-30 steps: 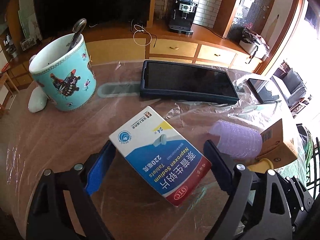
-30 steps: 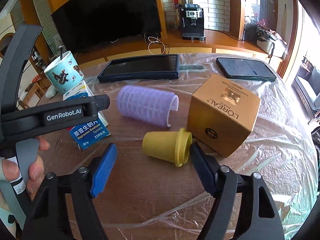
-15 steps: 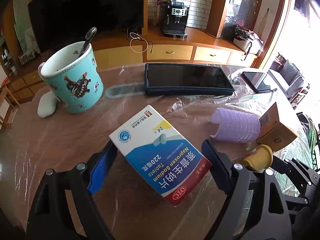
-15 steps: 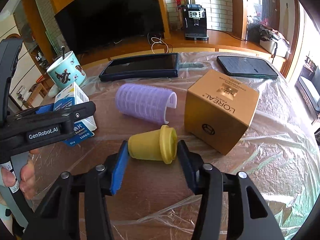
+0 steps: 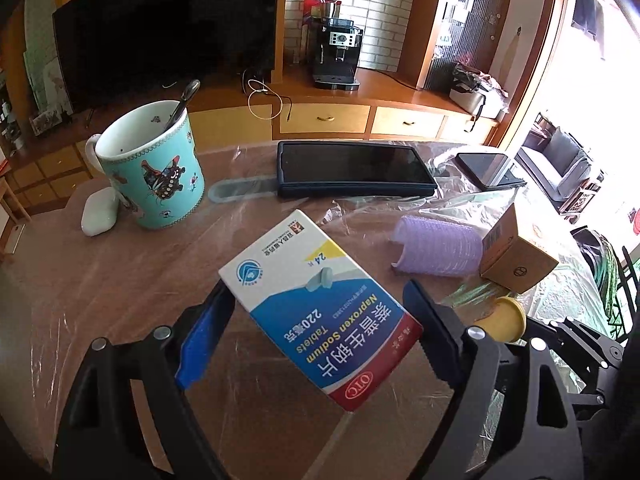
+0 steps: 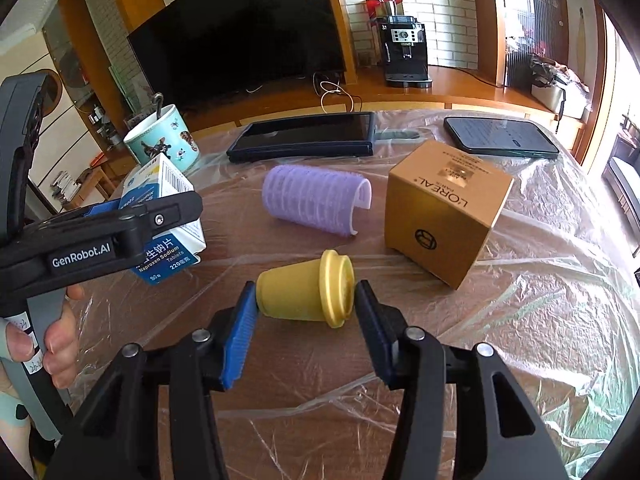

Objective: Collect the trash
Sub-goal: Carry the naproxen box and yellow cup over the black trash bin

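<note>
Since a second ago, the right gripper (image 6: 304,312) has closed its fingers on the small yellow plastic cup (image 6: 308,290) lying on the plastic-covered desk (image 6: 520,320). Meanwhile the left gripper (image 5: 320,320) holds the white-and-blue cardboard medicine box (image 5: 320,308) lifted above the desk. Farther back, a turquoise ceramic mug (image 5: 154,172) contains a metal spoon (image 5: 182,100).

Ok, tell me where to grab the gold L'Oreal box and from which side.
Take the gold box across two opposite flat side walls, coming down from above. It stands upright on the table, top face exposed; the purple roller lies apart on its left, so a pad probably fits there.
</note>
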`<action>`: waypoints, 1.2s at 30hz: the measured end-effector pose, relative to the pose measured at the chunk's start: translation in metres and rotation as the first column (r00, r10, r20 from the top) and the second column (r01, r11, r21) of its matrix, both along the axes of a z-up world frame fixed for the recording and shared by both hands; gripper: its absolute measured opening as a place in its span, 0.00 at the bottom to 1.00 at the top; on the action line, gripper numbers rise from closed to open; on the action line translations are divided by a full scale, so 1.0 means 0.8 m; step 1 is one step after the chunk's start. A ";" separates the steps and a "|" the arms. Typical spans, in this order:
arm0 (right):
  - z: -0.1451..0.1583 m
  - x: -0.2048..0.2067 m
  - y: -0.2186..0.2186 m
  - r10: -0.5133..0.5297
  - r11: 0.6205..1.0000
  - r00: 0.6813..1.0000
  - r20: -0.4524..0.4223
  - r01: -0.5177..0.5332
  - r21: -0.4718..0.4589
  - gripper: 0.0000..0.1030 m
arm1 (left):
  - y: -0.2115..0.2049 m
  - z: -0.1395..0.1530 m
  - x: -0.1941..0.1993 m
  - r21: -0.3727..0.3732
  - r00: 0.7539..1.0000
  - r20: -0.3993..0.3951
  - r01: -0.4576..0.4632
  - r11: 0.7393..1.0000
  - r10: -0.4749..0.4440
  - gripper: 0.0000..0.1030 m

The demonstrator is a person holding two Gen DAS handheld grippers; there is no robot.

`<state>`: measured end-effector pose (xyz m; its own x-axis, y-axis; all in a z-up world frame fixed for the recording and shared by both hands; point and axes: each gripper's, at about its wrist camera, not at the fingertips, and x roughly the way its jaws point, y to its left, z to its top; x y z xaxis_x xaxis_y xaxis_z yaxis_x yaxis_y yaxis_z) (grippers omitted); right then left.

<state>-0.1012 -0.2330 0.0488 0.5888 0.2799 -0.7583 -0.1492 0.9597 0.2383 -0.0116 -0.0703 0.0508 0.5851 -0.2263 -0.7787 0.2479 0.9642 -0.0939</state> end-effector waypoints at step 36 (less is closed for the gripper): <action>0.042 -0.113 -0.003 0.149 0.986 0.987 0.056 -0.152 0.061 0.48 | 0.017 0.029 -0.158 -0.024 0.988 0.088 0.130 0.991 -0.127 0.84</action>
<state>-0.1916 -0.2356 0.0826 0.5735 0.4159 -0.7058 -0.3044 0.9081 0.2877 -0.1380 -0.0567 0.0740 0.6139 -0.3262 -0.7189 0.3781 0.9209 -0.0951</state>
